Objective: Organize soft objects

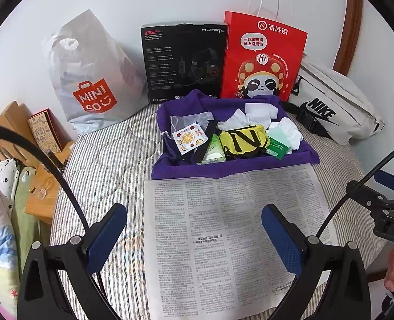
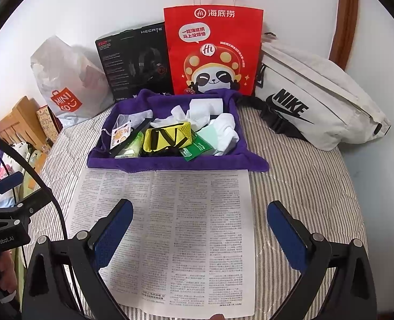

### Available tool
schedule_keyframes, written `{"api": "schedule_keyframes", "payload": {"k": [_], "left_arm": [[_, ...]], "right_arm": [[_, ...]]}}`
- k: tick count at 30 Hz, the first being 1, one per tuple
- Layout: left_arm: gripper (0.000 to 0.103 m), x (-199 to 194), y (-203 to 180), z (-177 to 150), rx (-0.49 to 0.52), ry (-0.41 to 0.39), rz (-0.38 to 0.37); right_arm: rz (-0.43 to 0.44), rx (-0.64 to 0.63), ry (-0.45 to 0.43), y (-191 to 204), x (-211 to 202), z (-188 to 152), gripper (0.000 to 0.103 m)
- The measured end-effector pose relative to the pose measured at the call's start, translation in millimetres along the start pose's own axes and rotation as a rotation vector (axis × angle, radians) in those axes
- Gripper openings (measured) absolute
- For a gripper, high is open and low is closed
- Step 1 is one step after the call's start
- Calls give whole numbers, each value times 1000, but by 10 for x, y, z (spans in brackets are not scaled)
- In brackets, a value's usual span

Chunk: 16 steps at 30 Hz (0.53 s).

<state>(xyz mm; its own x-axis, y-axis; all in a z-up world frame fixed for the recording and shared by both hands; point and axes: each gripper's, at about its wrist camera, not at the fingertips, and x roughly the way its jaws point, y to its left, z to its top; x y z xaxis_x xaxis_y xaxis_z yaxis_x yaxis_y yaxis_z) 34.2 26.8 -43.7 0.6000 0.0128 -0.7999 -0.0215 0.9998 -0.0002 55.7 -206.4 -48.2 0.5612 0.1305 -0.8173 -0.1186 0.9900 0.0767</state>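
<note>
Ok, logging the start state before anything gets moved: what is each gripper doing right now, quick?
Left gripper: jaws open, holding nothing, above the printed newspaper sheet.
Right gripper: jaws open, holding nothing, above the same sheet.

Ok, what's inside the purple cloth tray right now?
The purple cloth tray holds a yellow pouch, white tissues, green packets, a fruit-print sachet and a white block. Anything beneath that pile is covered.
</note>
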Motion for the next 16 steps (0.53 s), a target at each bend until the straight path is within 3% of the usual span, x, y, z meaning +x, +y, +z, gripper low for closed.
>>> {"api": "schedule_keyframes", "payload": {"k": [16], "left_arm": [[103, 39, 55, 18, -7, -7, -6]], "right_arm": [[-1, -6, 8, 22, 21, 3, 100]]}}
